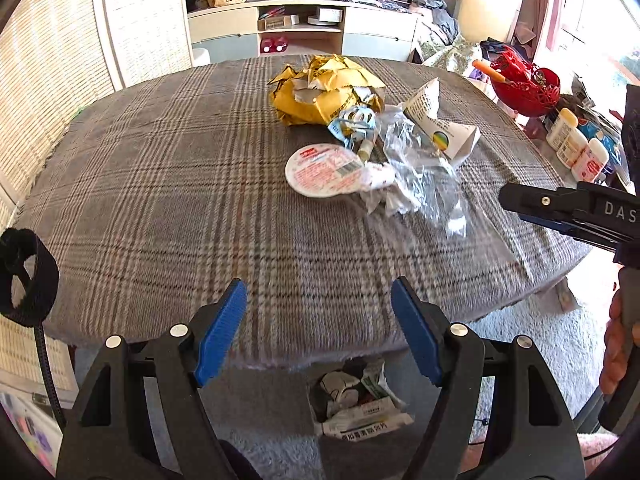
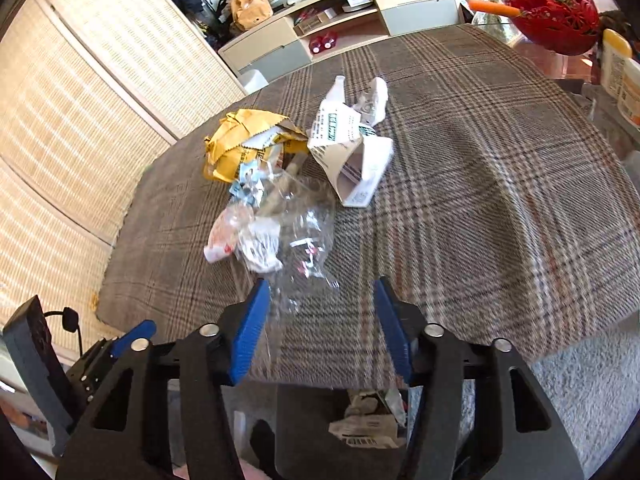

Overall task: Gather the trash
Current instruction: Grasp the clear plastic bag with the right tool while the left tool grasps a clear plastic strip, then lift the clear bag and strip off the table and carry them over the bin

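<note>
A heap of trash lies on the plaid tablecloth (image 1: 160,200): a crumpled yellow envelope (image 1: 328,92) (image 2: 240,148), a round white lid with red print (image 1: 324,172), clear plastic wrap (image 1: 412,168) (image 2: 304,236), a torn white carton (image 1: 440,120) (image 2: 352,152) and a blue-white wrapper (image 1: 352,120). My left gripper (image 1: 320,328) hangs open over the table's near edge, short of the heap, with nothing between its blue pads. My right gripper (image 2: 320,328) is open too; the plastic wrap's near tip reaches close to its left pad. Below the table edge a bin of discarded packaging (image 1: 360,404) (image 2: 368,420) shows.
A red bowl (image 1: 524,84) (image 2: 552,16) and several white bottles (image 1: 576,148) crowd the right side beyond the cloth. A low cabinet (image 1: 304,28) stands behind the table. Woven blinds run along the left. Pale carpet (image 2: 580,392) lies below the table's right edge.
</note>
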The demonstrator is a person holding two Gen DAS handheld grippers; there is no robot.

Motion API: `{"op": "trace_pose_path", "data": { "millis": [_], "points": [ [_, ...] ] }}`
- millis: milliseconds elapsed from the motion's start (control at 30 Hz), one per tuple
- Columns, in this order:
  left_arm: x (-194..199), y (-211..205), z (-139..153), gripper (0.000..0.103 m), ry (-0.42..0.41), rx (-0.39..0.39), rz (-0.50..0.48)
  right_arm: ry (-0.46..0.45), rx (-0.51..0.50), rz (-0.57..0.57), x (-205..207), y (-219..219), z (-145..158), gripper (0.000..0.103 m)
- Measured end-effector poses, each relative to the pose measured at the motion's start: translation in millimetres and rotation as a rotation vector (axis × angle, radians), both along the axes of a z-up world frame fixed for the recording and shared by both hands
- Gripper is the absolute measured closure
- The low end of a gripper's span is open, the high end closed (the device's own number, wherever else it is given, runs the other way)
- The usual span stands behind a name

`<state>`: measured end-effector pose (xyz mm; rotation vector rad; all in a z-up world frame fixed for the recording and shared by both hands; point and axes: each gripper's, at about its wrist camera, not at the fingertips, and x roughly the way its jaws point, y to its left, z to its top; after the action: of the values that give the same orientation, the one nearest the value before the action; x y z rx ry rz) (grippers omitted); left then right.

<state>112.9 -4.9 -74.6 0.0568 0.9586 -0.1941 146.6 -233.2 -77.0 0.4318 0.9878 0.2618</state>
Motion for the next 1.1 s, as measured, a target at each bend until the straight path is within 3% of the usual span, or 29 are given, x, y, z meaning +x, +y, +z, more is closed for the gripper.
{"op": "trace_pose_path", "data": {
  "millis": [400,433,467,500,533,567,867,1033,1100],
  "points": [
    [41.3,-18.4,-14.6,0.033,0.019,-0.027,-0.017,0.049,-0.042,0.057,47.5,31.6,-28.7,0.057],
    [44.2,-19.9,-17.0,0.033,0.023,-0.032,-0.016,0.052,-0.049,0.06,49.6,33.8,-30.7,0.061],
    [46.6,-21.3,-19.0,0.033,0.026,-0.036,-0.018,0.054,-0.054,0.063,50.9,34.7,-32.8,0.074],
    [47.9,-22.4,-20.6,0.033,0.028,-0.039,-0.02,0.05,-0.063,0.062,51.0,34.5,-33.2,0.08],
    [50.2,-24.5,-22.8,0.033,0.03,-0.039,-0.022,0.045,-0.086,0.058,51.3,34.1,-32.7,0.094],
    [51.6,-25.9,-24.4,0.033,0.031,-0.038,-0.024,0.032,-0.11,0.048,50.9,32.1,-30.7,0.098],
    [63.9,-38.6,-38.4,0.039,0.047,-0.013,-0.021,-0.006,-0.151,0.013,45.5,9.4,-17.7,0.099],
    [66.4,-34.5,-37.5,0.062,0.036,0.022,0.004,0.001,-0.138,0.02,39.2,4.0,-20.0,0.099],
    [66.0,-26.9,-36.7,0.08,0.035,0.028,0.013,0.002,-0.134,0.022,34.9,2.2,-20.3,0.099]
  ]
}}
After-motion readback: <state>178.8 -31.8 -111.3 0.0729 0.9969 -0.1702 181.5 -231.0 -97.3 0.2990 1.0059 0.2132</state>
